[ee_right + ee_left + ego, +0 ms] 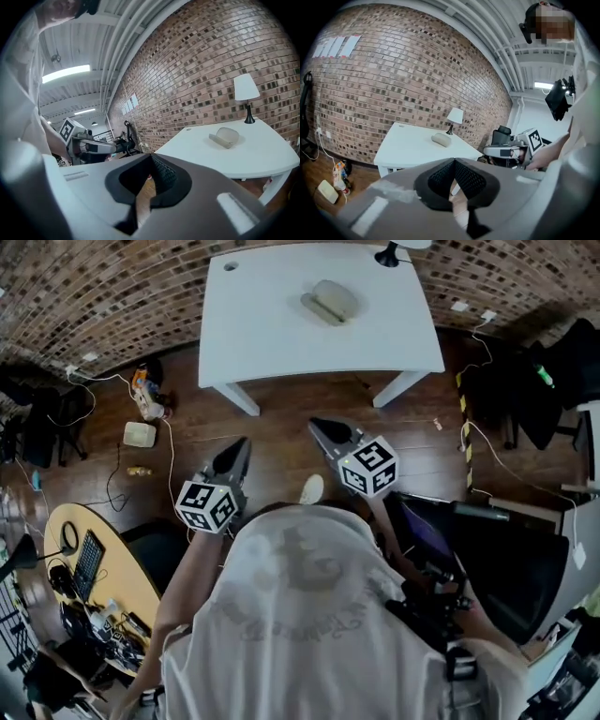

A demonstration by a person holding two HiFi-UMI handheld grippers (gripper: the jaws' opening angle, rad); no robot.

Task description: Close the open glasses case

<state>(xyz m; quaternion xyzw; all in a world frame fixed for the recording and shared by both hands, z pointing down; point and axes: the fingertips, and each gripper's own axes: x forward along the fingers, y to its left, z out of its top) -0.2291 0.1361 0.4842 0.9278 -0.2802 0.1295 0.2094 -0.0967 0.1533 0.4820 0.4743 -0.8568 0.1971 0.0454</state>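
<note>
The open glasses case (330, 303), greyish with its lid up, lies on the far middle of a white table (272, 343). It also shows as the case (441, 139) in the left gripper view and the case (225, 136) in the right gripper view. Both grippers are held over the wooden floor, well short of the table and pointing toward it. My left gripper (242, 442) (453, 160) has its jaws together with nothing between them. My right gripper (315, 423) (151, 156) is likewise shut and empty.
A lamp (389, 253) stands at the table's far right corner, against a brick wall (393, 79). Cables and small items (141, 434) lie on the floor at left. A round cluttered desk (80, 554) is at lower left, dark chairs and gear (525, 559) at right.
</note>
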